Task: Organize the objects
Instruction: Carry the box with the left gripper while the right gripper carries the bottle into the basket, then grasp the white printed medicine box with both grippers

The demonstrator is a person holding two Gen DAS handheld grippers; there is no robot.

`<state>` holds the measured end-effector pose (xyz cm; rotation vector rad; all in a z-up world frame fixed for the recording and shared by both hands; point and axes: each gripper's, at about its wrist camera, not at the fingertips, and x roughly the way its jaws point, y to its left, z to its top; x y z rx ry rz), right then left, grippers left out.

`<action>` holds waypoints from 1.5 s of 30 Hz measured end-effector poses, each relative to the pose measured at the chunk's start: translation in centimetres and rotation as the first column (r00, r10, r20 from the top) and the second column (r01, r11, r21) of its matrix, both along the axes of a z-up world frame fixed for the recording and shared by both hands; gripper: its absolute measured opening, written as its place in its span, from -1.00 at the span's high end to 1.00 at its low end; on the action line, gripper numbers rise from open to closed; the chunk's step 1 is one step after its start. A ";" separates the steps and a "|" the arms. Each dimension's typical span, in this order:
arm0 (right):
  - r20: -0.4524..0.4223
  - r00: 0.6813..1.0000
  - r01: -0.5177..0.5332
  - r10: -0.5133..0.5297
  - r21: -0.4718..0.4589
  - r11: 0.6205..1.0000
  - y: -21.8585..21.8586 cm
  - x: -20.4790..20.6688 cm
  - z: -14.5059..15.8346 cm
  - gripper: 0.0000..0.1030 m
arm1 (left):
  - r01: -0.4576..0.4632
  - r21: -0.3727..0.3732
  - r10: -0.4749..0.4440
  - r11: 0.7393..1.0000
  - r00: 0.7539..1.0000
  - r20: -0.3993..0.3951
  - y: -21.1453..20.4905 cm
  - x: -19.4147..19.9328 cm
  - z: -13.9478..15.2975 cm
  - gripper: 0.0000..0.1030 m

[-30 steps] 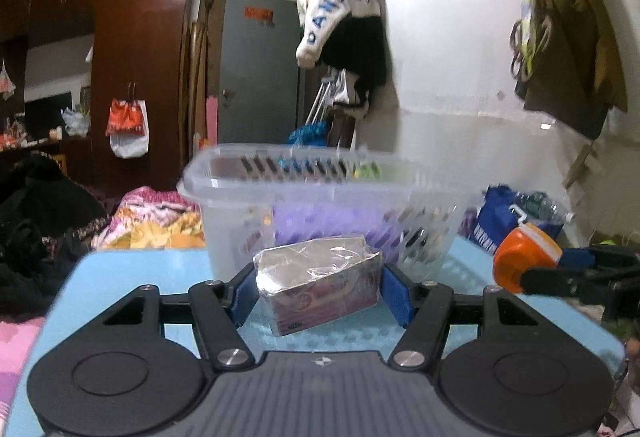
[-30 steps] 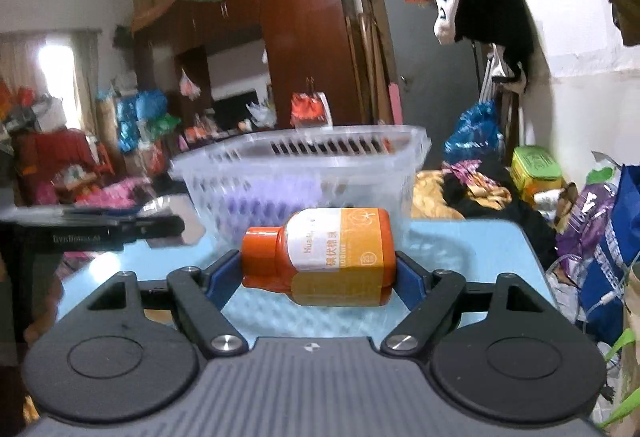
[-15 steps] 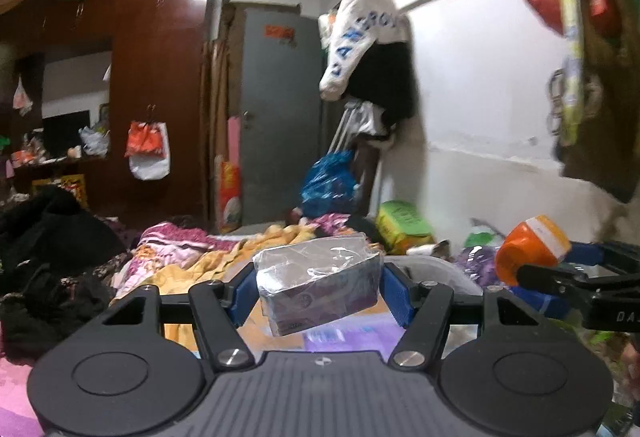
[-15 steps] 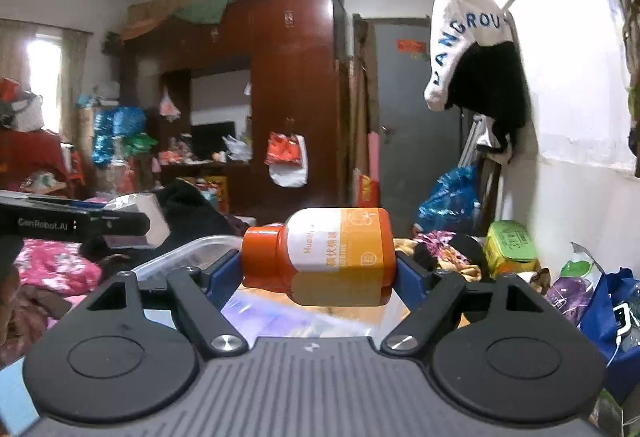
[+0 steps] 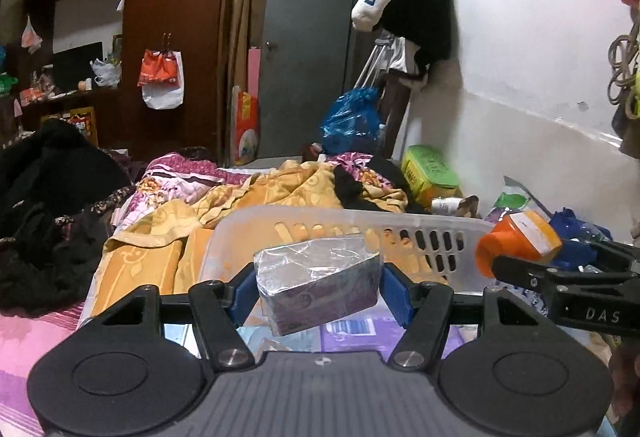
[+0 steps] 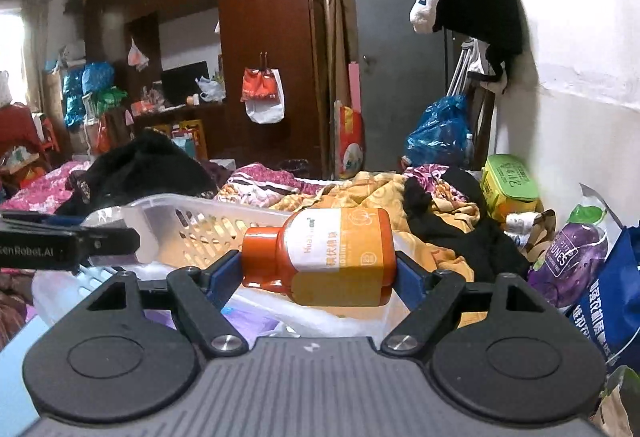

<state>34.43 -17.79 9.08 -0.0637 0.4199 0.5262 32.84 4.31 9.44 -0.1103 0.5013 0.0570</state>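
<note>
Both hands have carried their loads up and forward: a second ago the basket (image 5: 352, 233) stood ahead of you on the blue table, and now you look down over its near rim into it. Your left gripper (image 5: 318, 287) is clamped on the shiny wrapped box (image 5: 320, 281), its blue pads pressing both ends. Your right gripper (image 6: 318, 269) grips the orange bottle (image 6: 320, 257), which lies sideways with its cap toward the left pad. Each load hangs over the open basket, whose floor already shows purple packaging (image 5: 360, 337).

To finish this step well, lower each hand until its load sits close above the basket floor before you let go; a drop from here could bounce the bottle out or tip the light basket. Release one hand at a time, I'd suggest, since the two grippers sit close side by side. Lay the bottle along a wall so it cannot roll, and draw back straight over the rim.
</note>
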 end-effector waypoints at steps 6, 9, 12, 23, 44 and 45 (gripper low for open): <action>0.016 0.999 -0.029 0.029 0.003 1.000 0.3 -0.1 0.3 -0.59 | -0.002 -0.005 0.002 1.000 1.000 -0.018 0.2 0.5 -0.4 -0.32; 0.020 0.998 -0.064 0.064 -0.001 0.998 0.5 -0.4 0.6 -0.81 | 0.021 0.009 -0.021 1.000 1.000 -0.018 -0.1 0.4 -0.7 -0.62; 0.094 0.995 -0.046 0.045 0.009 0.999 0.1 -1.5 0.9 -1.00 | 0.031 0.007 -0.031 0.999 1.000 -0.001 -0.3 0.0 -0.8 -0.89; 0.083 0.972 -0.226 0.219 0.095 0.969 -6.0 -11.3 -3.5 -1.00 | 0.109 0.054 -0.117 0.993 0.978 0.171 -0.6 -12.5 -1.7 -0.89; 0.087 0.822 -0.568 0.563 0.037 0.822 -3.6 -19.5 -13.3 -0.24 | 0.446 0.163 -0.467 0.880 0.875 0.125 -2.6 -25.5 -14.1 -0.64; 0.088 0.816 -0.576 0.571 0.042 0.817 -3.4 -19.3 -13.3 -0.20 | 0.451 0.162 -0.471 0.878 0.873 0.124 -2.7 -25.4 -14.2 -0.60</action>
